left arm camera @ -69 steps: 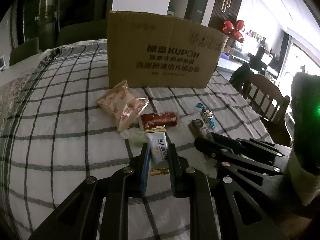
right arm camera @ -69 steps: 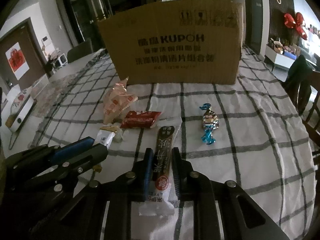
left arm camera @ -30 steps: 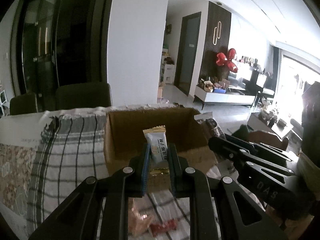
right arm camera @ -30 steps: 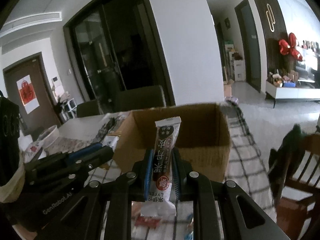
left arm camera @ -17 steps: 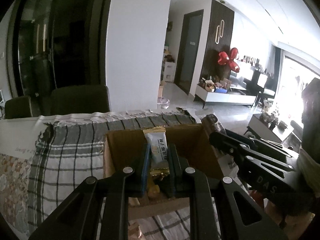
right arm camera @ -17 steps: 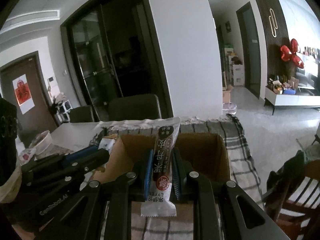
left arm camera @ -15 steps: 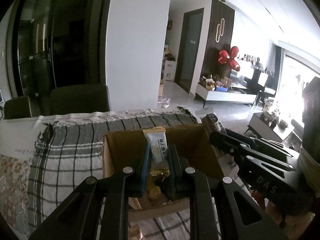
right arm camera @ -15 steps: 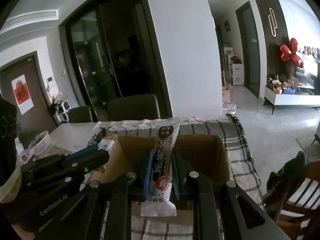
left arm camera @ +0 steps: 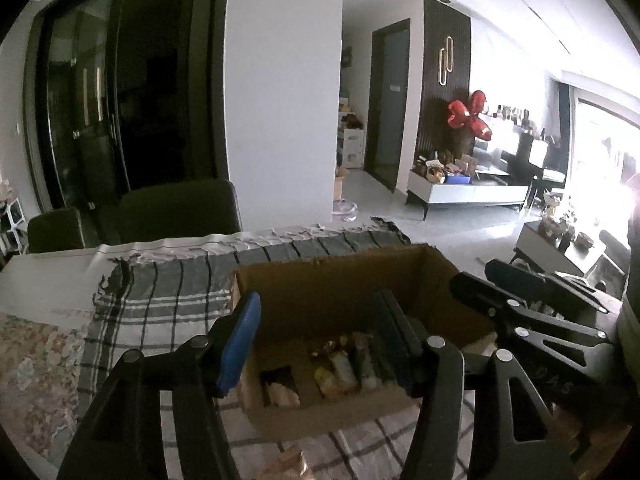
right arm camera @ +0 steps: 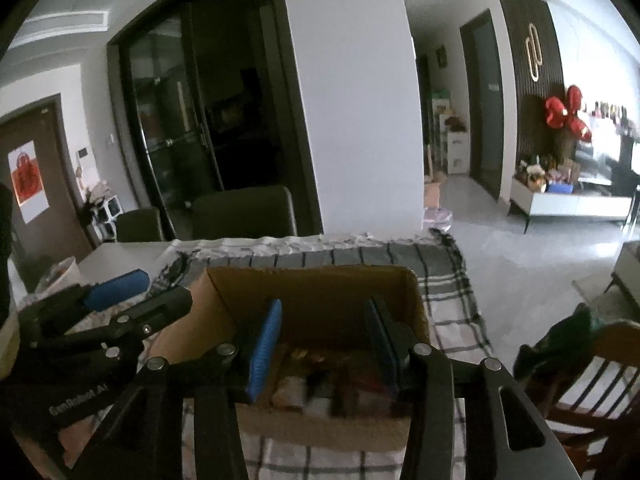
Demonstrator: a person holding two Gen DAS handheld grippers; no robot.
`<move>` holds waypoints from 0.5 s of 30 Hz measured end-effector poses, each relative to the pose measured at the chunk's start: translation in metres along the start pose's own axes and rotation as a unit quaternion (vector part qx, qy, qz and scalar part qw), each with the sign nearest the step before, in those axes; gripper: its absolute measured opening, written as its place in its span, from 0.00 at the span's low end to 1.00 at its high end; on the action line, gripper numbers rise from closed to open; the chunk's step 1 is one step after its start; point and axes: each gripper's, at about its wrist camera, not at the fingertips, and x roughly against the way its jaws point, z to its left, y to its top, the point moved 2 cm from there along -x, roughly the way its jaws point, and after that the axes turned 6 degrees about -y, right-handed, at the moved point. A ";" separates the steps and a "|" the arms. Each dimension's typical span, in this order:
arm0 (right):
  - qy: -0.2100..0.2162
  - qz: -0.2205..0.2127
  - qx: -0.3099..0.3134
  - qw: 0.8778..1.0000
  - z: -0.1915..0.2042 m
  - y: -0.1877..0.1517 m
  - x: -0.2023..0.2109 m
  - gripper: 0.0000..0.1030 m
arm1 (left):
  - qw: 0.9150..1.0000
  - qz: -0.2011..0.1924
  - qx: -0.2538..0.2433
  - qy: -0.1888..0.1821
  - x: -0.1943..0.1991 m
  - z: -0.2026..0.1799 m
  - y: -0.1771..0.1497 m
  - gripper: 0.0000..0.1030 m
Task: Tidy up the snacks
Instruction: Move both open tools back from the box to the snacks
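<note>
The open cardboard box point(left arm camera: 328, 280) stands on the checked tablecloth point(left arm camera: 160, 304), and it also shows in the right wrist view point(right arm camera: 312, 280). Several wrapped snacks point(left arm camera: 340, 368) lie on its floor, also seen blurred in the right wrist view point(right arm camera: 320, 384). My left gripper point(left arm camera: 316, 340) is open and empty above the box's near side. My right gripper point(right arm camera: 324, 344) is open and empty above the box too. The right gripper shows at the right of the left wrist view point(left arm camera: 532, 312). The left gripper shows at the left of the right wrist view point(right arm camera: 104, 312).
Dark chairs point(left arm camera: 176, 208) stand behind the table. A wooden chair point(right arm camera: 592, 376) with a dark garment stands to the right. A snack wrapper point(left arm camera: 292, 464) lies on the cloth in front of the box. The table's far edge point(left arm camera: 240, 240) is just beyond the box.
Both grippers opened above the box. The white-and-gold snack left the left jaws and the dark bar left the right jaws; neither is between the fingers now.
</note>
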 end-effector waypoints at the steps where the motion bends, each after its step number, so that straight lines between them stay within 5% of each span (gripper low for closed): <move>1: 0.000 -0.003 0.002 1.000 0.001 -0.003 0.006 0.44 | 1.000 -0.001 -0.003 -0.001 0.004 -0.002 -0.004 0.57; 15: -0.004 -0.016 0.004 1.000 0.003 -0.042 0.059 0.44 | 1.000 -0.018 -0.024 -0.002 0.058 -0.025 -0.048 0.57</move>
